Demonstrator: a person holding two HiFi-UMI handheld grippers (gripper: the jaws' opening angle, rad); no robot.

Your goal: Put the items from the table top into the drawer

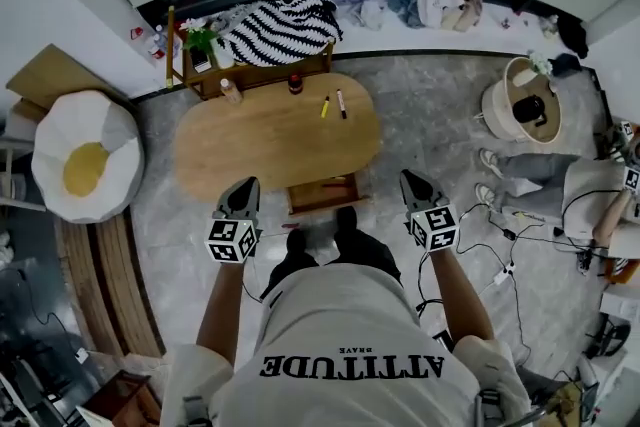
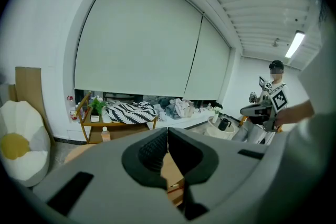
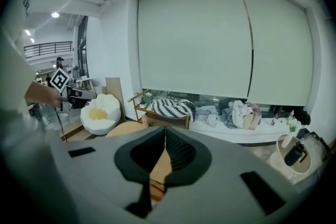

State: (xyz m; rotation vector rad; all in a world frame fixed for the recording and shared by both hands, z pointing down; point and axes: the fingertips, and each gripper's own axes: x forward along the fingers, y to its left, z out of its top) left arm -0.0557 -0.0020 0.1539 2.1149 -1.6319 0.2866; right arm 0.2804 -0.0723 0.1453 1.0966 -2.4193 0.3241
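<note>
An oval wooden table (image 1: 250, 150) stands in front of me. On its far side lie a yellow pen (image 1: 325, 107) and a dark pen (image 1: 341, 104), with a small dark jar (image 1: 295, 84) and a pale bottle (image 1: 230, 91) near the back edge. A wooden drawer (image 1: 322, 193) is pulled out at the table's near edge. My left gripper (image 1: 247, 183) hovers just left of the drawer, shut and empty (image 2: 168, 128). My right gripper (image 1: 408, 177) is to the drawer's right over the floor, also shut with nothing in it (image 3: 165, 127).
A white egg-shaped beanbag (image 1: 85, 165) sits left of the table. Behind the table is a wooden shelf (image 1: 250, 73) with a striped blanket (image 1: 280, 30). A round basket (image 1: 500, 110), a seated person (image 1: 590, 195) and floor cables (image 1: 500, 245) are to the right.
</note>
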